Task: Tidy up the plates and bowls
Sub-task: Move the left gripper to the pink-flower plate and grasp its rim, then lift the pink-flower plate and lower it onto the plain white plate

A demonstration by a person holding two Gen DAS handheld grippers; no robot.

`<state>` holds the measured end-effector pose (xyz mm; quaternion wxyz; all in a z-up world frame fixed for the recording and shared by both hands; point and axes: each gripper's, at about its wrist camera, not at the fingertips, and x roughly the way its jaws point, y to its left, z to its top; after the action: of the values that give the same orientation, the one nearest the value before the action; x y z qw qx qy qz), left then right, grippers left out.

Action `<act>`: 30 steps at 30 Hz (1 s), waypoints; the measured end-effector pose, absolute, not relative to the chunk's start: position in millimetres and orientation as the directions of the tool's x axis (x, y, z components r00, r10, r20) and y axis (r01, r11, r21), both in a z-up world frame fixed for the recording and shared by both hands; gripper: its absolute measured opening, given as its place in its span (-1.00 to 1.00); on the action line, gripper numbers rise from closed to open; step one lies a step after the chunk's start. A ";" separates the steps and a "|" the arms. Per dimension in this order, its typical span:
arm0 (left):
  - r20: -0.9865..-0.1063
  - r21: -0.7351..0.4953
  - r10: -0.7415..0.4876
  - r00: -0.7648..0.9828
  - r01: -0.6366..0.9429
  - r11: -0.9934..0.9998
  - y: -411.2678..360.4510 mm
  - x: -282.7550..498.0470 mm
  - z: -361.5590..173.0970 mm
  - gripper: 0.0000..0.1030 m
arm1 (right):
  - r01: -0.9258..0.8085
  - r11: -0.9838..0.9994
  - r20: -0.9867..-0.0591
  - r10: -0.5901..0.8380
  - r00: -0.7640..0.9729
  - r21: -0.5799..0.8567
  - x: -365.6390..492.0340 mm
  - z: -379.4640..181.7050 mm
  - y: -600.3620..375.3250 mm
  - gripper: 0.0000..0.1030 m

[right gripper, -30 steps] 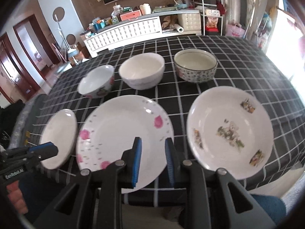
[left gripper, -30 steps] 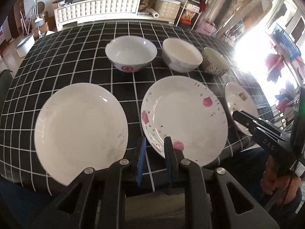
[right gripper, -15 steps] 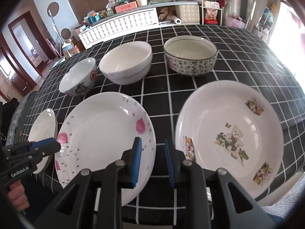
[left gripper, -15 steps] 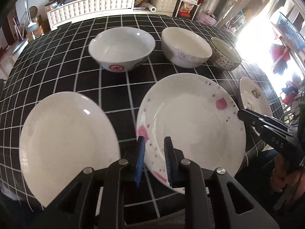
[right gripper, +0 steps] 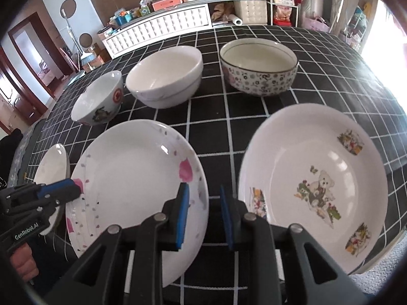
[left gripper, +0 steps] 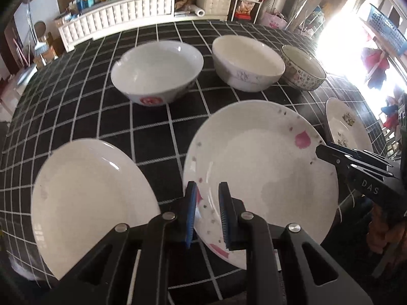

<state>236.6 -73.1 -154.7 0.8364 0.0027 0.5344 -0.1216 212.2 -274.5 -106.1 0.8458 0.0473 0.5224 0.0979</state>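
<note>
Checked tablecloth (left gripper: 157,124) under narrow, empty claws: left claw (right gripper: 73,190) reads "GenRobot.AI", right claw (left gripper: 320,152) "DAS".

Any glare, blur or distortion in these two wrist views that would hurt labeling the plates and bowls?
Left wrist view: window glare blows out the right side beside the patterned bowl; the red-marked bowl looks slightly soft. Right wrist view: even light, the bear plate is sharp. Both: fisheye bends the tablecloth grid lines.
</note>
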 end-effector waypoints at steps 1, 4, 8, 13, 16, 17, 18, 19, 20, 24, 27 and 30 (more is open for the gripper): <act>-0.894 -0.125 -0.203 0.400 0.210 0.970 -71.8 236.9 -154.0 -0.68 | -0.117 0.977 -0.875 0.214 0.435 0.181 212.6 -106.1 -274.5 -0.43; -0.895 -0.074 -0.154 0.419 0.201 0.977 -70.8 238.1 -151.6 -0.65 | -0.116 0.977 -0.875 0.212 0.436 0.179 212.5 -105.8 -274.2 -0.43; -0.898 -0.134 -0.190 0.397 0.165 0.977 -57.7 241.6 -152.9 -0.58 | -0.115 0.970 -0.873 0.241 0.424 0.212 213.4 -106.5 -275.2 -0.43; -0.916 -0.115 -0.167 0.365 0.160 0.980 -57.9 248.9 -172.3 -0.58 | -0.117 0.969 -0.884 0.248 0.397 0.220 215.3 -111.6 -271.6 -0.43; -0.917 -0.112 -0.167 0.362 0.168 0.979 -61.9 251.0 -174.8 -0.58 | -0.121 0.968 -0.883 0.252 0.396 0.222 215.9 -112.6 -270.6 -0.44; -0.919 -0.114 -0.170 0.357 0.171 0.979 -64.2 251.9 -175.8 -0.58 | -0.122 0.968 -0.885 0.250 0.394 0.220 216.3 -113.1 -270.0 -0.44; -0.923 -0.117 -0.171 0.345 0.171 0.978 -66.3 252.6 -178.1 -0.60 | -0.122 0.968 -0.886 0.249 0.392 0.218 216.5 -113.8 -269.7 -0.44; -0.926 -0.119 -0.172 0.336 0.171 0.978 -68.1 253.5 -180.9 -0.61 | -0.119 0.968 -0.887 0.251 0.387 0.222 217.1 -114.8 -269.5 -0.44; -0.927 -0.126 -0.179 0.330 0.173 0.977 -69.4 253.9 -183.1 -0.63 | -0.114 0.967 -0.889 0.256 0.381 0.229 217.4 -116.0 -269.8 -0.44; -0.922 -0.121 -0.176 0.344 0.174 0.977 -72.2 248.0 -182.8 -0.64 | -0.117 0.969 -0.892 0.247 0.379 0.218 216.1 -115.2 -267.6 -0.46; -0.924 -0.148 -0.195 0.331 0.162 0.976 -68.5 247.5 -182.5 -0.65 | -0.106 0.974 -0.897 0.228 0.380 0.202 215.0 -114.4 -266.4 -0.47; -0.922 -0.167 -0.211 0.325 0.156 0.973 -67.0 244.8 -182.0 -0.65 | -0.077 0.977 -0.902 0.213 0.376 0.199 214.4 -112.5 -267.0 -0.47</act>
<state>244.8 -67.0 -182.0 0.8136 -0.0241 0.5699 -0.1126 214.4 -267.0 -112.5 0.8271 0.0616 0.5517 0.0879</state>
